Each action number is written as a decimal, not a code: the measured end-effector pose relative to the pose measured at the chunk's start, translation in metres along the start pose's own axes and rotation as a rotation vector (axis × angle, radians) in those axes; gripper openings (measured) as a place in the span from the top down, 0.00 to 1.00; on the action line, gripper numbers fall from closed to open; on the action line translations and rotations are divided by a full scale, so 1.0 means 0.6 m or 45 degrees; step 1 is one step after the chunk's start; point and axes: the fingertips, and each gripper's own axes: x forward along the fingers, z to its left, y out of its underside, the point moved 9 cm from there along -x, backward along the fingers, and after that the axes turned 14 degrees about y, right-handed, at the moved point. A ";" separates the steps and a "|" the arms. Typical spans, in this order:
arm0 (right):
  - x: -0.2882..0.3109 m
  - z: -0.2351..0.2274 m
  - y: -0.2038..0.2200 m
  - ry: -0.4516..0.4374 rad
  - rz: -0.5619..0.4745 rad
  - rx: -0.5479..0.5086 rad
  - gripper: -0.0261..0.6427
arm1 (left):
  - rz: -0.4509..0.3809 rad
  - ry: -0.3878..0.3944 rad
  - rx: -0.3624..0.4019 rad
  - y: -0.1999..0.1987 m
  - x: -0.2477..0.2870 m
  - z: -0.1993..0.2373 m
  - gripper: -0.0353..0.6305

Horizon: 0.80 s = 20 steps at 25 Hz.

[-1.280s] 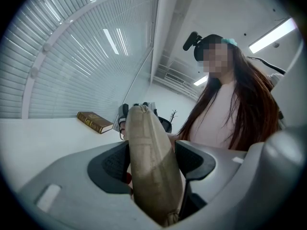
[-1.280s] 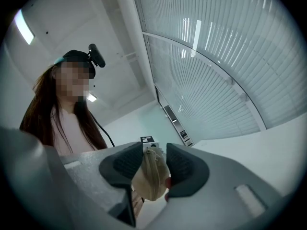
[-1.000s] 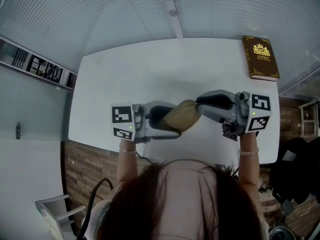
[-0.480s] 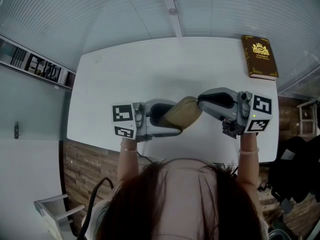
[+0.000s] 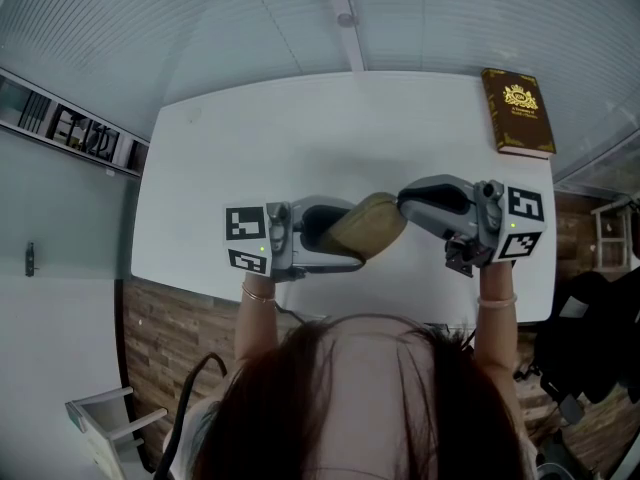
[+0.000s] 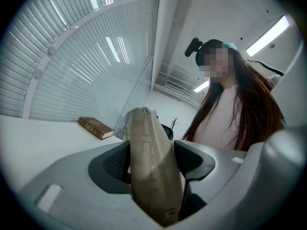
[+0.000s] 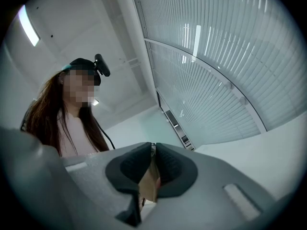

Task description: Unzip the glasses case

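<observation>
Left tongs grip the glasses case wide across its body, over the bench's near edge. Right tongs have just been closing. They are nearly together on a thin tan piece at the case's right end, probably the pull. Pinch firmly, then draw steadily along the zip.

Whether the glasses case is open cannot be told in any of 3 views, and hair covers the table's near edge.
</observation>
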 end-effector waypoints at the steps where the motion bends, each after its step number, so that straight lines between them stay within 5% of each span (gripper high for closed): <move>1: 0.000 0.000 0.000 0.000 -0.003 -0.001 0.92 | -0.005 -0.001 0.001 0.001 0.000 0.000 0.51; 20: -0.013 -0.004 -0.001 0.160 0.088 -0.169 0.96 | 0.008 -0.093 -0.021 0.017 -0.004 0.004 0.52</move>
